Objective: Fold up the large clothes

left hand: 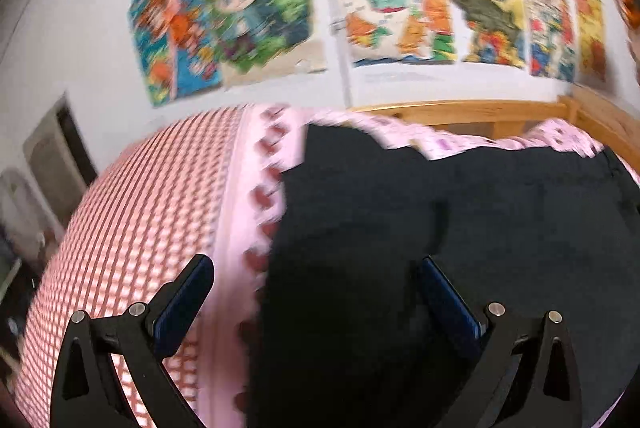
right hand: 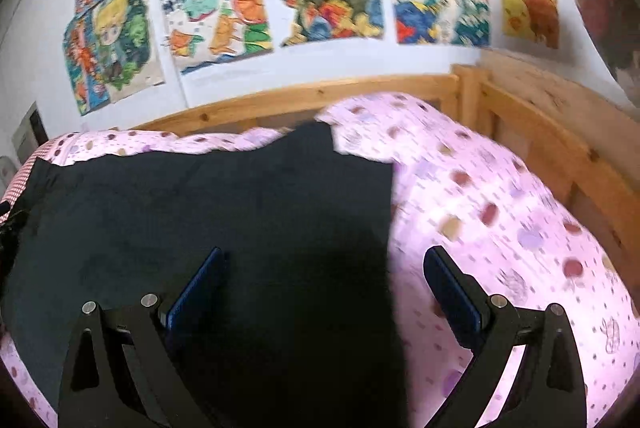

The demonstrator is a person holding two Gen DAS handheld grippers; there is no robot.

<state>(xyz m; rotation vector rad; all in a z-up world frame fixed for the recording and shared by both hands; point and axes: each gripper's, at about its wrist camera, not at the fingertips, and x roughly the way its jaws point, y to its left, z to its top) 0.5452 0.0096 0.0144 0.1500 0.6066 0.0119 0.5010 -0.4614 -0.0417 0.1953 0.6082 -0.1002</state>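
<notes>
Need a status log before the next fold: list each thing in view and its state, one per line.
Dark garment: spread flat on the bed, held by neither tool.
Left tool: open, empty, straddling the garment's left edge.
Right tool: open, empty, straddling the garment's right edge.
Pink bedcover: rumpled behind the garment.

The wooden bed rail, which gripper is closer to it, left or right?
Right. The right gripper hangs over the dark garment's right edge, toward the wooden bed rail. The left gripper hangs over the garment's opposite edge.
</notes>
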